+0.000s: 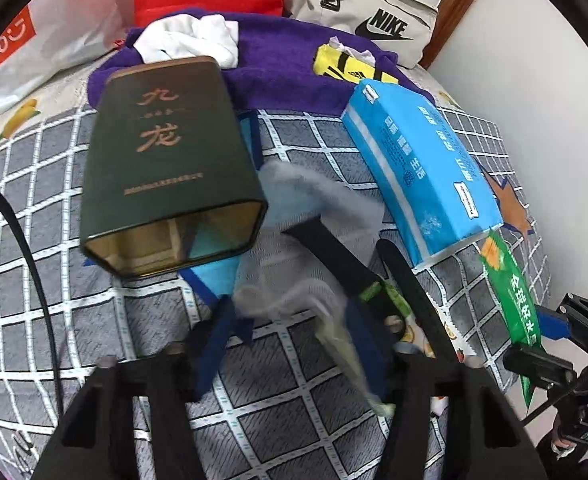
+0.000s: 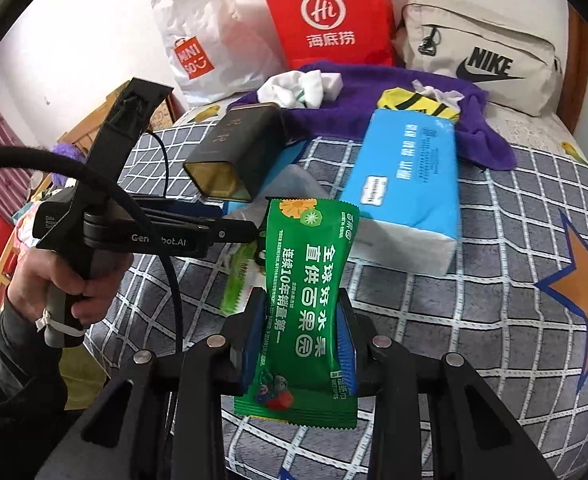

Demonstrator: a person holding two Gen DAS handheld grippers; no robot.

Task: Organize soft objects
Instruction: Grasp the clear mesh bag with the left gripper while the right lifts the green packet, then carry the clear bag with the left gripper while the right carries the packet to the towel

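Left of the left gripper [image 1: 294,344], a dark green tin [image 1: 170,164] lies open-mouthed on the checked bed [image 1: 54,200]. Ahead of its jaws a pale, blurred plastic bag [image 1: 313,216] is hard to make out; whether they grip it I cannot tell. The blue tissue pack [image 2: 409,184] crowds the right. The right gripper [image 2: 299,344] clamps the green wipes packet [image 2: 305,300], hiding the bed ahead.
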